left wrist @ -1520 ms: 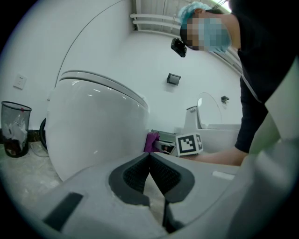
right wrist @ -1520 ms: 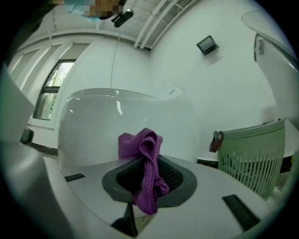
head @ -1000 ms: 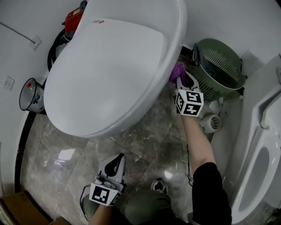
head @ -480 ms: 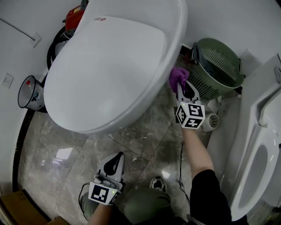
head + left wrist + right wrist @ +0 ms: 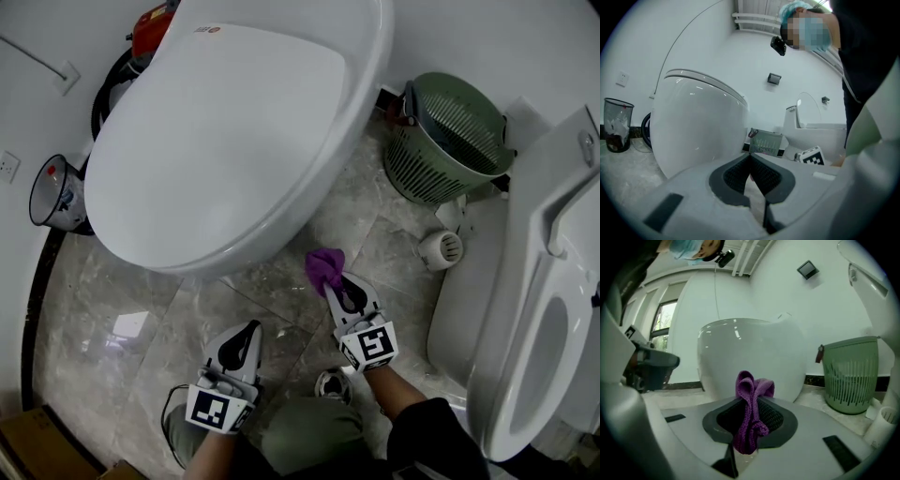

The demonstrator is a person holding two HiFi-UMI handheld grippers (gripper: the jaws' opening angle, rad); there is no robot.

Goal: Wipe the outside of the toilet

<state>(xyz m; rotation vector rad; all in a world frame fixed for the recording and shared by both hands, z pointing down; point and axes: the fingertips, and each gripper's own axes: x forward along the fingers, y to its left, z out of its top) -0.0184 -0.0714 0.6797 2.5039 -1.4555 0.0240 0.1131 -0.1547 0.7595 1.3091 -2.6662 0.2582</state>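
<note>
Moved: right gripper (image 5: 336,286) pulled back from the toilet's flank by the green basket (image 5: 450,141), now low over the floor (image 5: 112,309) just off the bowl's front edge, purple cloth (image 5: 323,267) carried along.
Right gripper grip: pinched on the cloth, one fold bunched up above the jaws and a tail hanging down through them, plain as day in the right gripper view.
Left gripper (image 5: 249,333): pressed together, nothing in it, parked toward the floor's near edge, well apart from the toilet (image 5: 234,141).
Cloth vs toilet: apart right now, not touching; bowl front just ahead.
Cloth handling: soft, light, knit-looking, floppy. Probably best kept bunched, with a good wad sticking out past the tips for fabric-on-porcelain contact, not plastic.
Toilet handling: heavy, fixed, glossy and slick, curved all round. Nothing to grab, only to press against.
Left to wipe: guessing front and lower curve next; no telling from here which parts are done.
Writing: small red logo (image 5: 208,29) at the lid's back edge, too small to read; black-and-white square markers on both gripper cubes, no words.
Other stuff: second toilet (image 5: 539,309), lid up, along the floor's right edge.
</note>
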